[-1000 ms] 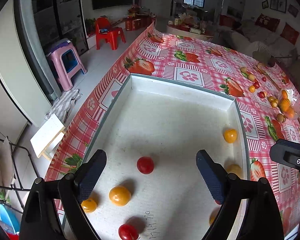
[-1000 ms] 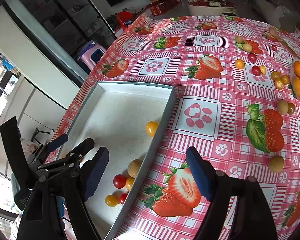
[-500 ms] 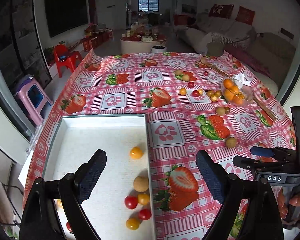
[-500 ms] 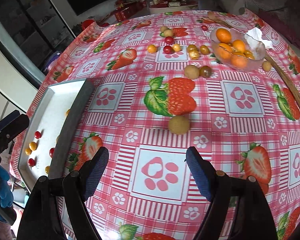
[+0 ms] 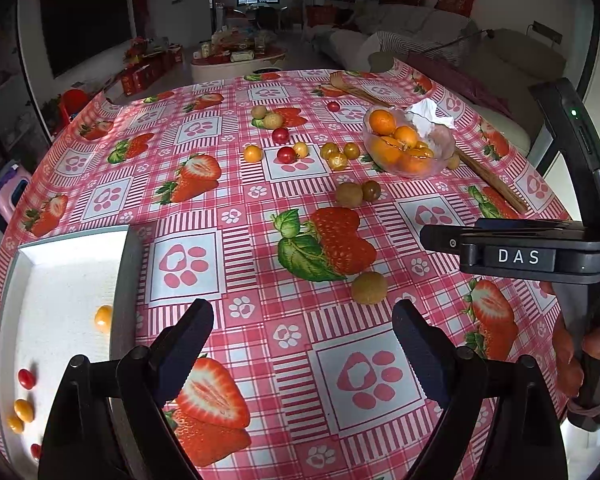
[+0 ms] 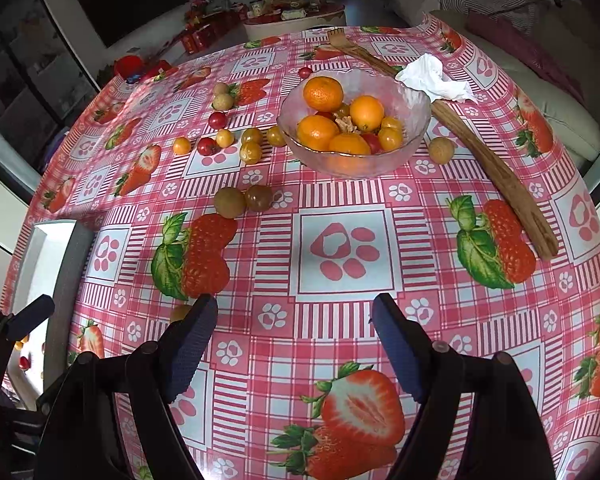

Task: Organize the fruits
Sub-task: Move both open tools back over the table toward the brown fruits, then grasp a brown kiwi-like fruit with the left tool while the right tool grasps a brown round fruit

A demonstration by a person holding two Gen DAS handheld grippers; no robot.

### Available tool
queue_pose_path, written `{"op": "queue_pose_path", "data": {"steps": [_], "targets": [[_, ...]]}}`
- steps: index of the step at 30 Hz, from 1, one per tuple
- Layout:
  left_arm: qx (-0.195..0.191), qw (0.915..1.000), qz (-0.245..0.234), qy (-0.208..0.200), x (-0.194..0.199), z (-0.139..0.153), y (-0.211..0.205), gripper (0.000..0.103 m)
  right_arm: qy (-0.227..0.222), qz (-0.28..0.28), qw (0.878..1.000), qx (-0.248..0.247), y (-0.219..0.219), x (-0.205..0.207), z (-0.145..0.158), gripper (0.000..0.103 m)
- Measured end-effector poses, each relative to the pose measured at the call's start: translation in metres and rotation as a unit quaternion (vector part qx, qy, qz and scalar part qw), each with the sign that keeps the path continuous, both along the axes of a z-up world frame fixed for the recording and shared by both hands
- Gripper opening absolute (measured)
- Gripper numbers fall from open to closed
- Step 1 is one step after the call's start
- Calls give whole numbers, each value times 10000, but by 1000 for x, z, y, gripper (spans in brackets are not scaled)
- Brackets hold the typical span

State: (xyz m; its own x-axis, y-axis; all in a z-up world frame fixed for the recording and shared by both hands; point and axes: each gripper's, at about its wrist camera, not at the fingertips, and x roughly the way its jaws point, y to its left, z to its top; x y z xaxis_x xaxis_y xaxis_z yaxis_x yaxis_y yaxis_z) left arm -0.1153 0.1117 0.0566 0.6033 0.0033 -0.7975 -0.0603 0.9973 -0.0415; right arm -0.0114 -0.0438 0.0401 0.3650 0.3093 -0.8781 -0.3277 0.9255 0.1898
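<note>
Lying loose: a tan round fruit (image 5: 369,288) sits on the strawberry-print tablecloth (image 5: 236,216), just ahead of the left gripper (image 5: 303,332) and a little toward its right finger, untouched.
Same fruit, right wrist view: only a sliver shows beside the right gripper's (image 6: 295,322) left finger (image 6: 192,336); the rest is hidden.
Left gripper: jaws wide apart, nothing between them, tilted down over bare cloth.
Right gripper: jaws wide apart, empty, over a paw-print square.
Pair beyond: a second tan fruit (image 6: 229,201) and a brownish tomato (image 6: 259,197) touching each other, well ahead of both tools.
Scatter farther out: red, yellow and orange cherry tomatoes (image 6: 206,146) in a loose row left of the glass bowl (image 6: 414,120).
Bowl: holds oranges (image 6: 323,92) and small tomatoes; a crumpled tissue (image 6: 432,78) lies at its far rim.
White tray (image 5: 8,300): at the table's left edge, holding several cherry tomatoes (image 5: 103,317).
Wooden fork (image 6: 496,168): long, lying right of the bowl.
</note>
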Motion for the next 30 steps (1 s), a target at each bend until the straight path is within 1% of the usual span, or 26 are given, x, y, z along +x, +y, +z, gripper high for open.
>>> {"op": "queue_pose_path", "data": {"steps": [2,3,5,6,8,11,12,13,14,15,17,18,19,20,21,22,23,24,25,30], "targets": [[48,10000,-24,9,6,-8,-7,91,24,44,10000,-51,4,10,-9,80],[75,10000,-33,9,9,-12,-10,91,37,76,9999,-63,7,15,-14,74],[117,9999,-52,2,16,-18,-15,91,57,175,9998,-84,13,22,-23,67],[141,9999,-63,11,19,-21,-17,91,44,221,9997,-97,16,24,-26,65],[197,9998,-94,19,25,-26,-22,91,-151,305,9992,-191,24,28,-28,65],[293,9994,-158,27,30,-32,-29,91,-313,486,9979,-275,35,35,-29,65],[320,9993,-181,26,31,-34,-31,89,-355,542,9975,-295,39,37,-30,65],[341,9992,-195,33,33,-35,-32,86,-400,582,9970,-312,42,39,-30,65],[345,9992,-204,72,35,-38,-33,77,-445,614,9966,-318,45,41,-30,65],[324,9992,-212,122,37,-40,-33,72,-481,650,9962,-310,47,44,-31,65],[265,9993,-204,182,40,-45,-33,69,-558,722,9953,-322,53,48,-31,65],[249,9993,-190,211,41,-47,-33,62,-595,759,9948,-336,55,49,-31,63],[204,9995,-178,168,41,-46,-32,61,-648,792,9941,-357,58,50,-32,61],[212,9995,-156,171,42,-47,-32,58,-713,819,9933,-401,60,51,-32,55],[201,9995,-164,154,43,-47,-33,54,-780,841,9923,-460,62,51,-32,46],[197,9996,-178,138,43,-46,-33,49,-839,862,9915,-499,64,52,-32,41],[201,9995,-186,124,44,-46,-34,40,-861,901,9911,-467,64,52,-32,28],[191,9996,-188,119,46,-46,-33,31,-846,925,9912,-416,64,53,-32,24],[160,9996,-184,119,46,-46,-33,27,-829,922,9915,-387,64,53,-31,24],[-72,9998,-160,74,43,-45,-26,28,-528,805,9953,82,45,46,-28,24]]}}
